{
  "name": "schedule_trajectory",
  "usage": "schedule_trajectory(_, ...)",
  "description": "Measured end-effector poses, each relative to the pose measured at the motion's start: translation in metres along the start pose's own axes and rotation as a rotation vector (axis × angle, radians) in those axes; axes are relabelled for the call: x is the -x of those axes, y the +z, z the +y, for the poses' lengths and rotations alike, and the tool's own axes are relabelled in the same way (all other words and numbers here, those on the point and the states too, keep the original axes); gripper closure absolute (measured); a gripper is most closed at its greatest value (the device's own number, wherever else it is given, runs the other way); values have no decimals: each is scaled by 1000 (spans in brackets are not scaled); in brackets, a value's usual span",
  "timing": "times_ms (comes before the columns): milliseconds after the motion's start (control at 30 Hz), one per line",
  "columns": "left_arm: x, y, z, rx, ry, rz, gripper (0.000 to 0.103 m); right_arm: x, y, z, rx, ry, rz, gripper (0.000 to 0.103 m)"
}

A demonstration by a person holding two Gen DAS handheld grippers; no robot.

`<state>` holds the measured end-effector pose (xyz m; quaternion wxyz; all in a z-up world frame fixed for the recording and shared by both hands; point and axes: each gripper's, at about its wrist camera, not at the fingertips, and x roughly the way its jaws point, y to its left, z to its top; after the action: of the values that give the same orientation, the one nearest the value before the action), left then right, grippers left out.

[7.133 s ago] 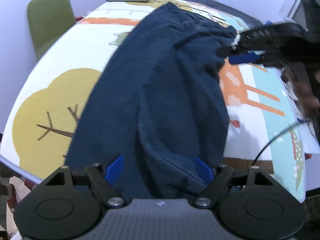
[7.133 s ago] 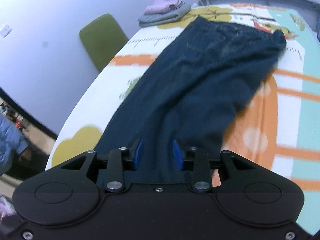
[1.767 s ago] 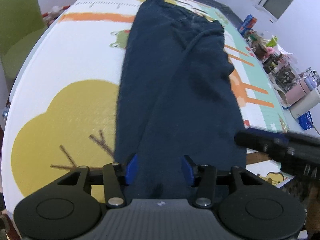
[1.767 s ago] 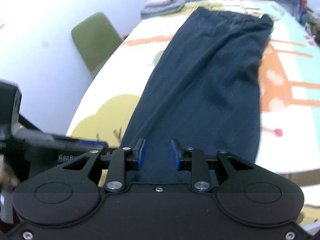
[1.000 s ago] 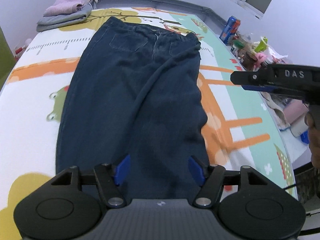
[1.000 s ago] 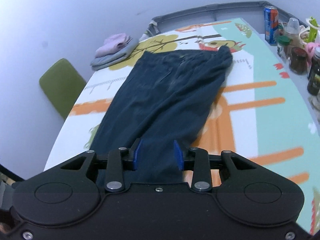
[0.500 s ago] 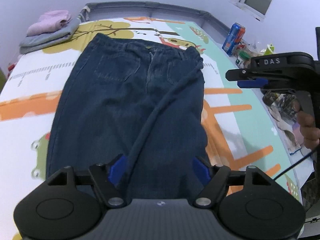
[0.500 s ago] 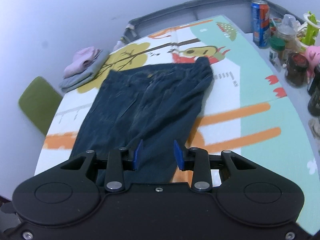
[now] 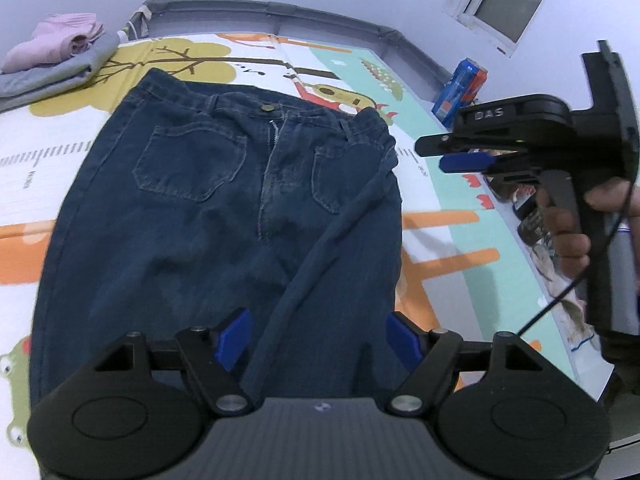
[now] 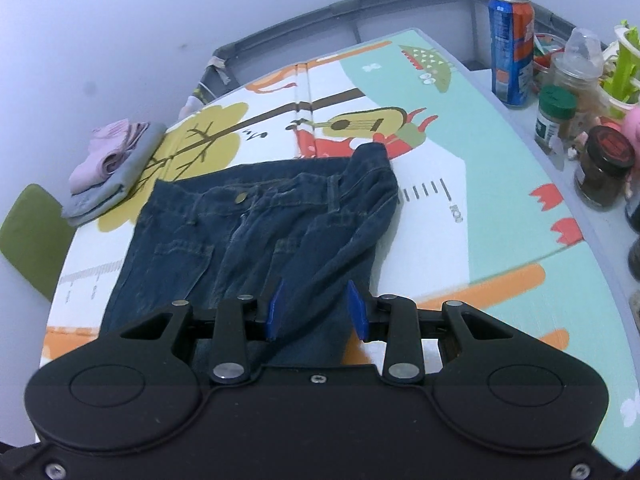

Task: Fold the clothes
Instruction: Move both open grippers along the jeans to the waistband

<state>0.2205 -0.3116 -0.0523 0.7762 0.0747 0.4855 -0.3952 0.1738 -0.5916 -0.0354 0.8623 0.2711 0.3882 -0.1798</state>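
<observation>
Jeans (image 9: 208, 216) lie centre frame on the counter (image 9: 432, 208). Left hand-held gripper (image 9: 316, 340) gapes wide, empty, over a raised fabric ridge; right hand-held gripper (image 10: 316, 308) is part-open, holding nothing, probably positioning for a fold.

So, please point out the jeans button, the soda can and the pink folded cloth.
jeans button (image 9: 264, 108), left wrist view, its metal face.
soda can (image 10: 512, 52), right wrist view, side wall.
pink folded cloth (image 9: 56, 42), left wrist view, top fold.
</observation>
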Motion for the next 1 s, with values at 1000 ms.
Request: schedule_trajectory(1000,-80,31,2,-47,-118,34,49,-140,59,-65,-175,-41,59,70)
